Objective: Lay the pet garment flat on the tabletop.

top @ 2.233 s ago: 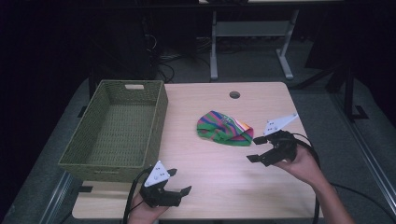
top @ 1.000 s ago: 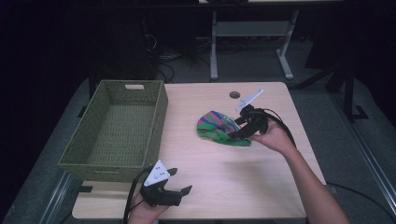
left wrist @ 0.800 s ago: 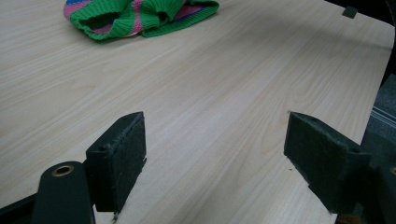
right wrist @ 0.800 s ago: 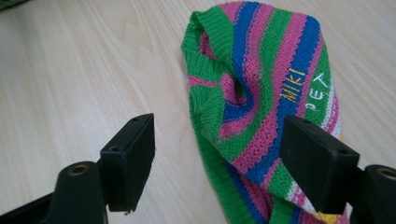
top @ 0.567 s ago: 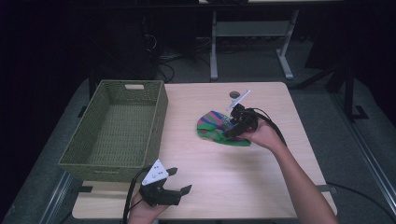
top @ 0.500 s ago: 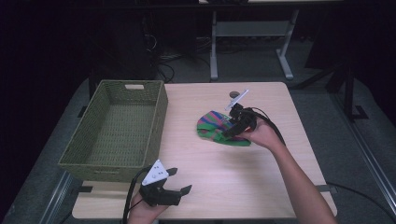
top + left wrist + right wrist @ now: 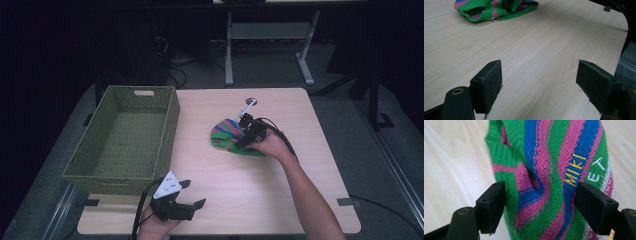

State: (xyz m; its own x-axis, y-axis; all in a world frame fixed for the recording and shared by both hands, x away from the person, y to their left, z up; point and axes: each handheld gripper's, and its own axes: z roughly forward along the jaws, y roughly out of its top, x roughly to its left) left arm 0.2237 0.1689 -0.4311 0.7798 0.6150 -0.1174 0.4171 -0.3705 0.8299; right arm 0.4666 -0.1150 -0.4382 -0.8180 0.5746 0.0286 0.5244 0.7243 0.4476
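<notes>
Right gripper: jaws stand wide apart, one on either side of a raised fold of the knitted garment, black foam-faced pads not pressed shut on it. The garment is a soft ribbed knit in green, pink and blue stripes, with yellow and white stitched letters at the right of the right gripper view. In the high view it lies crumpled at the centre of the frame, partly covered by the right gripper and the hand.

Left gripper: jaws wide apart with nothing between them, above bare table of pale wood grain; it sits at the bottom of the high view.

Basket: rectangular, green woven, left of frame, holding nothing. Its near wall hides part of its floor.
</notes>
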